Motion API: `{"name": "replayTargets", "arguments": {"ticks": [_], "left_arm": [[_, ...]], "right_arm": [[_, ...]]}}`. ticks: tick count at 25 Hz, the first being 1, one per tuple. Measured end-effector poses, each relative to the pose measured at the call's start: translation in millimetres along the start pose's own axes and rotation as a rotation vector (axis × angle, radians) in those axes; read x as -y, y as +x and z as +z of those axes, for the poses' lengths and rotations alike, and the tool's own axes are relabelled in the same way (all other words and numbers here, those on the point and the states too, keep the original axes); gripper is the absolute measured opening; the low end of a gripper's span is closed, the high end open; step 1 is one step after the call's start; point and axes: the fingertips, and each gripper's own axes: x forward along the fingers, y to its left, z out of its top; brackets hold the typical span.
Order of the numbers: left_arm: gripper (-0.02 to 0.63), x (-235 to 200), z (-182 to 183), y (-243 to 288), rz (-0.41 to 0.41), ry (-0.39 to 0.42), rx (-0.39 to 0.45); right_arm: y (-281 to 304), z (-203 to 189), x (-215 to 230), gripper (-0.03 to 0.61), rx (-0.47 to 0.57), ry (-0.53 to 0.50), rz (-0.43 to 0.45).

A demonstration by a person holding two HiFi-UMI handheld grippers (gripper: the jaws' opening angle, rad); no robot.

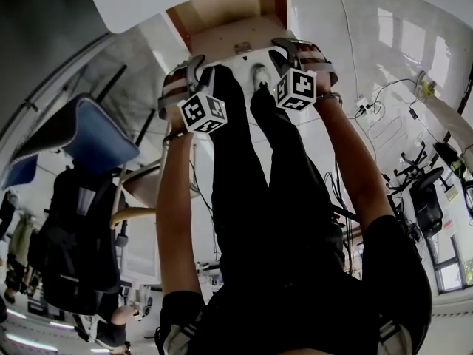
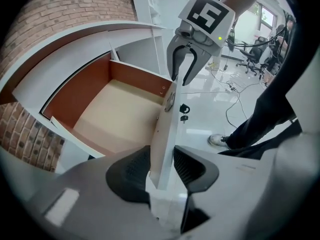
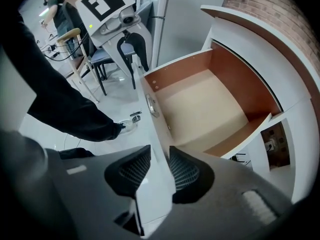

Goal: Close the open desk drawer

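Observation:
The open drawer [image 2: 115,114] shows a bare beige floor and brown side walls inside a white desk [image 2: 75,44]. Its white front panel [image 2: 167,129] stands edge-up between the pads of my left gripper [image 2: 161,161], which grips that top edge. Further along the same edge, my right gripper [image 2: 185,66] straddles the panel too. In the right gripper view the drawer front [image 3: 155,129] passes between the pads of the right gripper [image 3: 160,161], which press on it, with the left gripper [image 3: 131,49] beyond. From the head view both grippers [image 1: 188,69] [image 1: 284,50] sit on the drawer [image 1: 236,32].
A key [image 2: 184,109] hangs from the lock on the drawer's outer face. A brick wall [image 2: 75,9] stands behind the desk. The person's legs and shoe [image 2: 217,140] are in front of the drawer. Cables [image 2: 235,99] lie on the floor; office chairs [image 1: 96,135] stand nearby.

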Motion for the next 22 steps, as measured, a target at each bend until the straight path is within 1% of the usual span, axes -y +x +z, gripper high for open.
{"name": "replayTargets", "arguments": {"ticks": [2,4,11,17,22], "left_arm": [[0.133,3.3,0.3,1.0,-0.013,0.016,-0.001],[0.098,6.6,0.2,1.4,-0.019,0.034,-0.005],[0.092,5.0,2.1,-1.2,-0.014,0.047,-0.026],[0.088,2.6,4.9,-13.1,-0.030,0.066,-0.031],[0.086,-3.9,10.3,-29.4,-0.003,0.069,-0.017]], "right_arm": [[1.4,-1.3,2.0,0.103,-0.006,-0.003,0.001],[1.0,-1.1,2.9,0.100,-0.009,-0.006,0.004],[-2.2,-0.5,2.7,0.084,-0.025,-0.078,0.007],[-13.2,5.1,3.0,0.078,-0.025,-0.103,0.029],[-28.5,12.8,7.8,0.077,-0.008,-0.109,0.025]]}}
